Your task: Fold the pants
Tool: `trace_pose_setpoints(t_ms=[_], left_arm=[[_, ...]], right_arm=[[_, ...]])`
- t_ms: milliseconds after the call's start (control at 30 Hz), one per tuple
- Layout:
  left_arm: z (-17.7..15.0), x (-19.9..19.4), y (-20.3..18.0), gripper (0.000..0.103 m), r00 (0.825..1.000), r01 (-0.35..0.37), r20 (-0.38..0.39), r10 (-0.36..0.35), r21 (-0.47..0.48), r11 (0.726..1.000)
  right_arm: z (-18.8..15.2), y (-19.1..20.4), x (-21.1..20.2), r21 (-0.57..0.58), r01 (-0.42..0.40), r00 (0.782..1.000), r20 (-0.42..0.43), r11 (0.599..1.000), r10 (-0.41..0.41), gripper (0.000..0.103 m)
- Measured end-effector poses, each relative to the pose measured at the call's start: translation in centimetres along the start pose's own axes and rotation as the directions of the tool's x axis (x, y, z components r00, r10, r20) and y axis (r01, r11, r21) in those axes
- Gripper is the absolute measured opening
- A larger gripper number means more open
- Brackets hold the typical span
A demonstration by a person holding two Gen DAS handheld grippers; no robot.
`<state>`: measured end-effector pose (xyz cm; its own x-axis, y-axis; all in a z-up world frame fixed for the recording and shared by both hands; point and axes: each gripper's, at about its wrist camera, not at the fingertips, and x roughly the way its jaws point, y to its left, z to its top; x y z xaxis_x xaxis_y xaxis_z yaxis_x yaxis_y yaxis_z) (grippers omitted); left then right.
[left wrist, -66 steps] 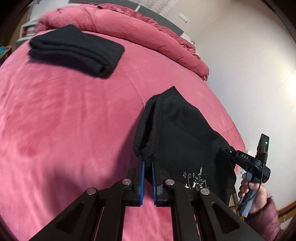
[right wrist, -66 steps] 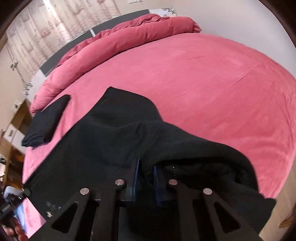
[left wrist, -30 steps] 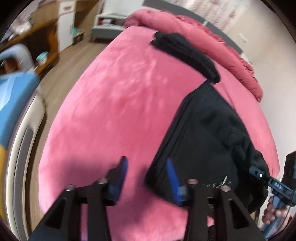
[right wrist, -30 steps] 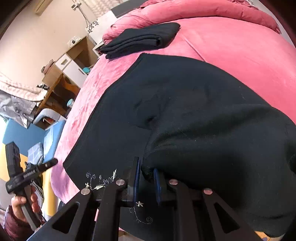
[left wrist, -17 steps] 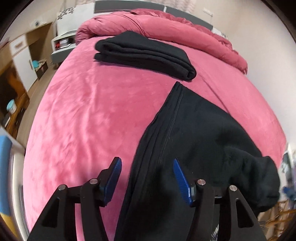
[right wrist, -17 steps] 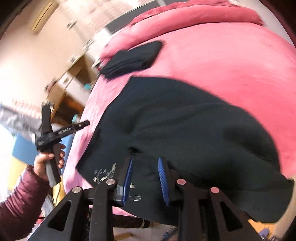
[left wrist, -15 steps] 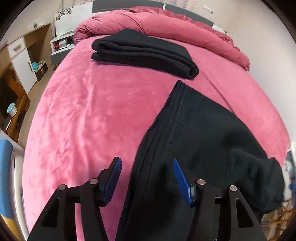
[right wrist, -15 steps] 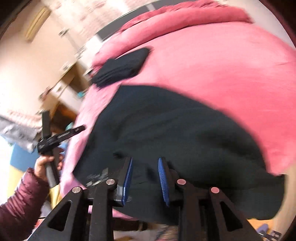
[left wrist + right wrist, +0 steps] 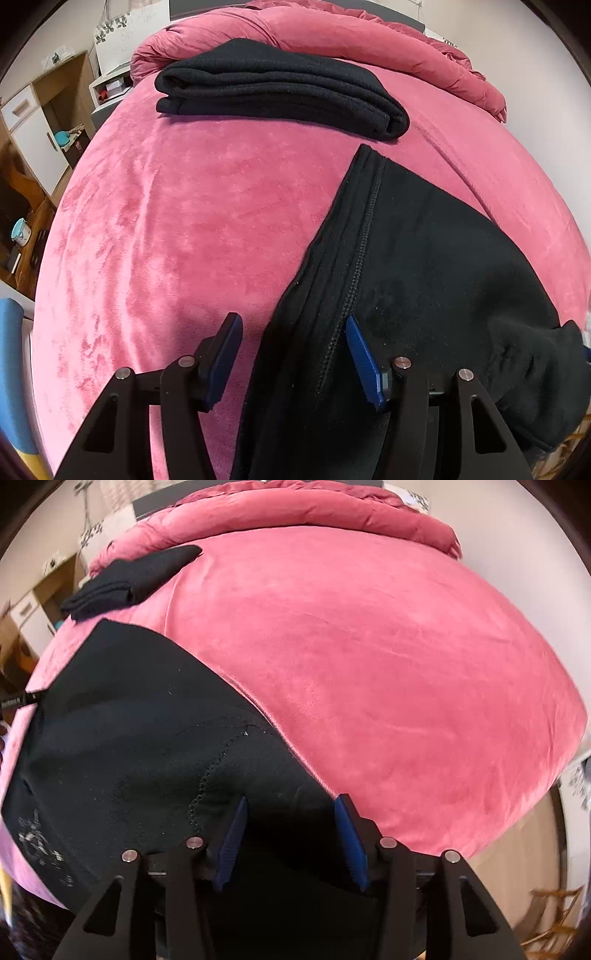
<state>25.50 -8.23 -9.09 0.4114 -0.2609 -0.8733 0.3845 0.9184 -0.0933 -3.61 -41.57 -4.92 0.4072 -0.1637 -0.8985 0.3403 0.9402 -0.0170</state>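
Covering most of both views, the pink plush bed carries a rumpled duvet far ahead of the jaws. A folded black stack lies beyond. The black fleece pants spread flat beneath both tools. Left gripper gapes wide astride the seamed edge, holding nothing. Right gripper likewise gapes, empty, over the cloth.

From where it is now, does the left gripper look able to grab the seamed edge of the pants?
Probably yes: the left gripper is open, and the pants lie flat on the bed with that edge between its fingers, unobstructed.
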Motion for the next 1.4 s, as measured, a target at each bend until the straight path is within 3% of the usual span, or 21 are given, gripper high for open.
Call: trace_pose_setpoints(t_ms=[100, 133, 233, 300, 333, 567, 700, 833, 933, 1000, 1100, 1167, 1233, 1300, 1400], left_arm=[[-0.2, 0.0, -0.5, 0.045, 1.000, 0.016, 0.000, -0.016, 0.013, 1.000], [-0.2, 0.0, -0.8, 0.045, 1.000, 0.012, 0.002, -0.012, 0.021, 1.000], [-0.3, -0.2, -1.3, 0.035, 1.000, 0.000, 0.014, -0.001, 0.043, 0.999], [-0.3, -0.3, -1.4, 0.010, 1.000, -0.016, 0.021, 0.015, 0.060, 0.998], [-0.3, -0.4, -1.5, 0.009, 0.999, -0.037, 0.028, 0.035, 0.074, 0.997], [-0.4, -2.3, -0.7, 0.008, 0.997, 0.008, 0.076, -0.011, 0.035, 0.999], [-1.1, -3.9, -0.2, 0.007, 0.993, 0.036, 0.114, -0.036, 0.002, 0.999], [-2.5, -6.2, 1.0, 0.007, 0.987, 0.070, 0.151, -0.062, -0.049, 0.996], [-3.8, -6.7, 1.7, 0.007, 0.988, 0.090, 0.130, -0.081, -0.069, 0.994], [-4.9, -7.1, 1.8, 0.008, 0.988, 0.098, 0.125, -0.091, -0.055, 0.994], [-6.0, -7.4, 2.4, 0.010, 0.989, 0.120, 0.099, -0.114, -0.058, 0.991], [-6.2, -7.6, 2.6, 0.013, 0.991, 0.096, 0.097, -0.090, -0.064, 0.993], [-5.9, -7.6, 2.9, 0.021, 0.994, 0.078, 0.087, -0.072, -0.068, 0.995], [-5.3, -7.6, 3.4, 0.049, 0.993, 0.088, 0.088, -0.080, -0.098, 0.991], [-4.0, -7.5, 3.7, 0.054, 0.991, 0.095, 0.103, -0.083, -0.110, 0.989]], right_arm=[[0.1, 0.0, 0.6, 0.017, -0.005, 1.000, 0.003, 1.000, 0.005, 0.050], [0.1, -0.1, 0.8, 0.024, -0.015, 1.000, -0.002, 1.000, 0.015, 0.049], [0.3, 0.2, 1.4, 0.011, -0.024, 1.000, -0.013, 1.000, 0.024, 0.034], [0.3, 0.7, 1.5, -0.014, -0.003, 1.000, -0.012, 1.000, 0.003, 0.024], [0.3, 0.8, 1.5, -0.019, 0.004, 1.000, -0.014, 1.000, -0.004, 0.022], [1.2, 0.3, 1.5, 0.031, 0.023, 1.000, -0.007, 0.999, -0.023, 0.014], [2.0, -0.1, 0.6, 0.052, 0.037, 0.999, 0.021, 0.998, -0.038, 0.012], [3.7, -0.2, -1.4, 0.058, 0.038, 0.992, 0.114, 0.998, -0.045, 0.000], [5.8, 0.4, -2.4, 0.023, 0.046, 0.990, 0.132, 0.999, -0.049, 0.000], [6.5, 0.1, -2.5, 0.029, -0.003, 0.992, 0.124, 1.000, -0.001, 0.001], [5.9, -0.8, -2.1, 0.055, -0.046, 0.995, 0.090, 0.997, 0.041, 0.015], [4.3, -1.7, -1.5, 0.091, -0.093, 0.994, 0.058, 0.992, 0.087, 0.027], [2.9, -2.1, -1.1, 0.097, -0.108, 0.994, 0.027, 0.989, 0.106, 0.035], [1.5, -2.4, -0.6, 0.090, -0.116, 0.993, -0.010, 0.989, 0.118, 0.039], [0.0, -3.3, -0.1, 0.078, -0.124, 0.991, -0.044, 0.989, 0.128, 0.044]])
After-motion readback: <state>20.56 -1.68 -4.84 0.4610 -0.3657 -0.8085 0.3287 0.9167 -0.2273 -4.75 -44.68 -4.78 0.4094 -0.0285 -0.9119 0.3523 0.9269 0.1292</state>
